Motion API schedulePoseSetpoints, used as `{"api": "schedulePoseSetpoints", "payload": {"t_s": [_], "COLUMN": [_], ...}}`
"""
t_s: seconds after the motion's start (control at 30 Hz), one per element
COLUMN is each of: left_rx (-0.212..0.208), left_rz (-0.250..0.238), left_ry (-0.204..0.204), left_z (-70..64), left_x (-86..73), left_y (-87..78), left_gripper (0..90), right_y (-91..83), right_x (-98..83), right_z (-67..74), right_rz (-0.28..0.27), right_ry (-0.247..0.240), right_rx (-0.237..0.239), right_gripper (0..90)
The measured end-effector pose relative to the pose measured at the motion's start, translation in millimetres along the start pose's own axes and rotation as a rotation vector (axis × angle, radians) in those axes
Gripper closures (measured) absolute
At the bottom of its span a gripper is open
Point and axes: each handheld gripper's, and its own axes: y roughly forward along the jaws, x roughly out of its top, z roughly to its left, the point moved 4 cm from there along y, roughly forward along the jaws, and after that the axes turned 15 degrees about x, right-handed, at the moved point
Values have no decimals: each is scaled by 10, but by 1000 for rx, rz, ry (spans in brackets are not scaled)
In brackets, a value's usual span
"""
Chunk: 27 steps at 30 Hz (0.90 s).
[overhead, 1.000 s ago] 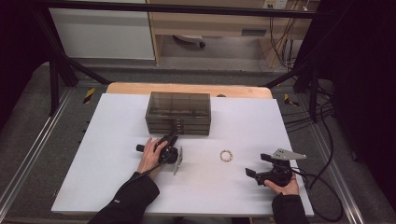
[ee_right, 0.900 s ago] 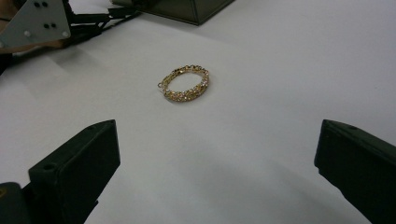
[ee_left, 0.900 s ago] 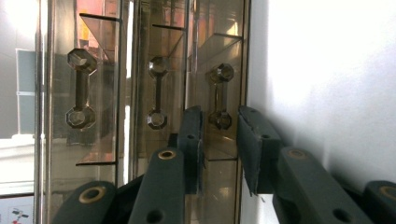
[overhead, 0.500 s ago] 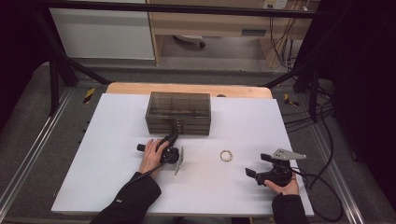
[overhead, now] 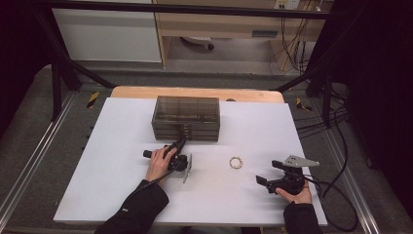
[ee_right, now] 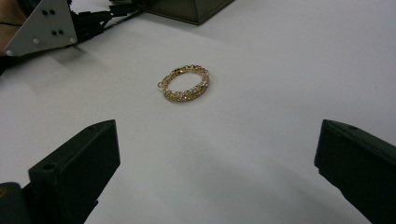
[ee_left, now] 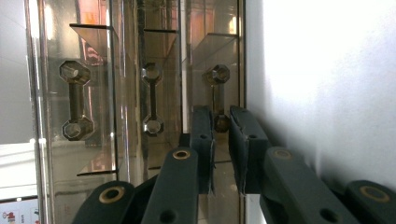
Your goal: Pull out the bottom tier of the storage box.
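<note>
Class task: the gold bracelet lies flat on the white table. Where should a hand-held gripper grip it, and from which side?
Grip the gold bracelet across one side of its thin ring, probably from above: it lies flat on the white table, leaving no raised edge for a sideways approach.

Smoky 3-drawer box [overhead: 185,117] sits closed at the table's far centre.

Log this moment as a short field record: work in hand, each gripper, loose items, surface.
work in hand: opening a drawer of the smoked clear drawer box
left gripper: jaws just closing around the bottom drawer's handle, narrow gap; contact not clear
right gripper: jaws wide open, nothing between them, resting on the table, aimed at the bracelet
bracelet: gold chain loop, lying flat, untouched
surface: white table
</note>
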Motion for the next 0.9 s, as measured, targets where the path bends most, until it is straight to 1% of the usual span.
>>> {"api": "schedulePoseSetpoints", "payload": {"t_s": [0.3,0.6,0.77,0.8,0.83,0.87,0.9], "left_rx": [13,2,-7,-5,1,-19,-30], "left_rz": [3,1,-8,-7,-28,-23,-17], "left_ry": [23,26,27,32,29,26,31], "left_z": [9,10,9,15,29,22,5], "left_x": [5,3,1,0,3,-9,-23], "left_y": [-10,-20,-36,-55,-78,-88,-87], "left_gripper": [807,808,812,817,900,900,900], "right_y": [-5,-5,-3,-2,-3,-3,-3], "right_x": [2,3,1,0,0,2,3], "right_z": [-2,-2,-3,-2,-1,-2,-4], "right_rz": [-1,-1,1,2,1,1,-1], "right_ry": [-3,-2,-3,-2,-1,-3,-2], "right_rx": [-2,-1,-1,-2,-1,-1,0], "right_gripper": [7,7,7,7,7,7,7]}}
